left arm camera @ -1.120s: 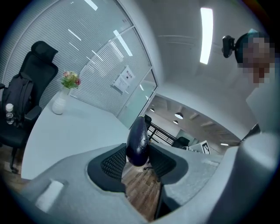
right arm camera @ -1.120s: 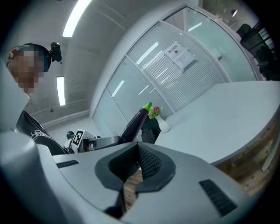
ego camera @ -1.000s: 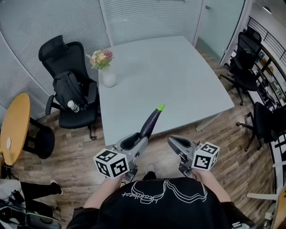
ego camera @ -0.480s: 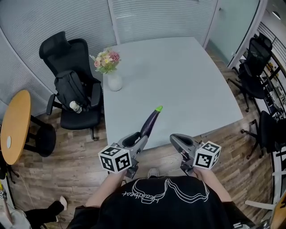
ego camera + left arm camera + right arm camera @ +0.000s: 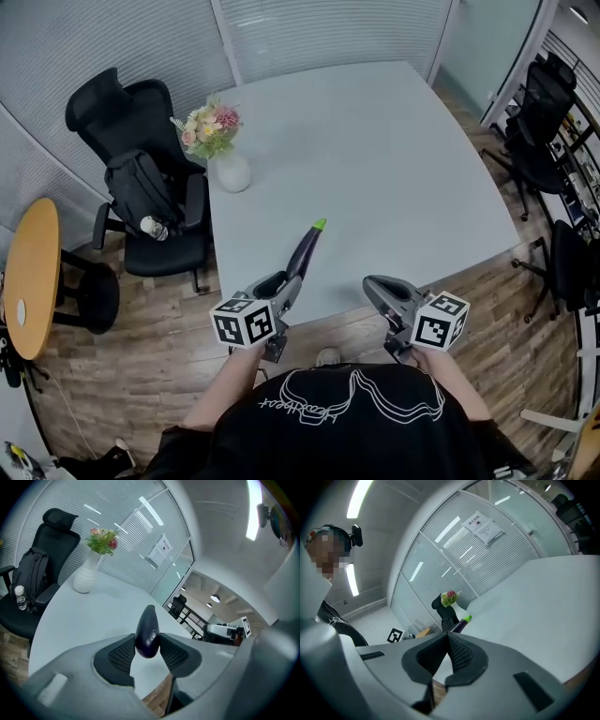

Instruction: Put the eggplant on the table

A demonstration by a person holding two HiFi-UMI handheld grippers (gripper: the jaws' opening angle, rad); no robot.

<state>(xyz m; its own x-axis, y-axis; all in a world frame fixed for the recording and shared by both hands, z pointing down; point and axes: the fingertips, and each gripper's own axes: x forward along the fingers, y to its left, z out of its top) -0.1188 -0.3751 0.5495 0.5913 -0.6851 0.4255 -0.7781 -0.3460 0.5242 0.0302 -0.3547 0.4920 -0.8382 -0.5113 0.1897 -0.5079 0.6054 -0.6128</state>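
Observation:
A dark purple eggplant (image 5: 303, 255) with a green stem end is clamped at its blunt end in my left gripper (image 5: 279, 284). It juts forward over the near edge of the pale grey table (image 5: 375, 150). From the left gripper view the eggplant (image 5: 147, 631) sits squeezed between both ribbed pads, pointing away across the table (image 5: 70, 616). My right gripper (image 5: 380, 292) hangs just off the table's near edge, to the right of the eggplant. Its jaws (image 5: 446, 654) meet at the tips with nothing between them. The eggplant's green tip (image 5: 465, 619) peeks over them.
A white vase of flowers (image 5: 223, 155) stands on the table's left side. A black office chair (image 5: 141, 178) with a backpack is left of the table, and a round wooden table (image 5: 28, 272) stands farther left. More black chairs (image 5: 539, 131) stand at the right on the wooden floor.
Both grippers have moved forward toward the table's near edge, and the eggplant now reaches farther over the tabletop and lower. The left gripper's hold on it is unchanged.

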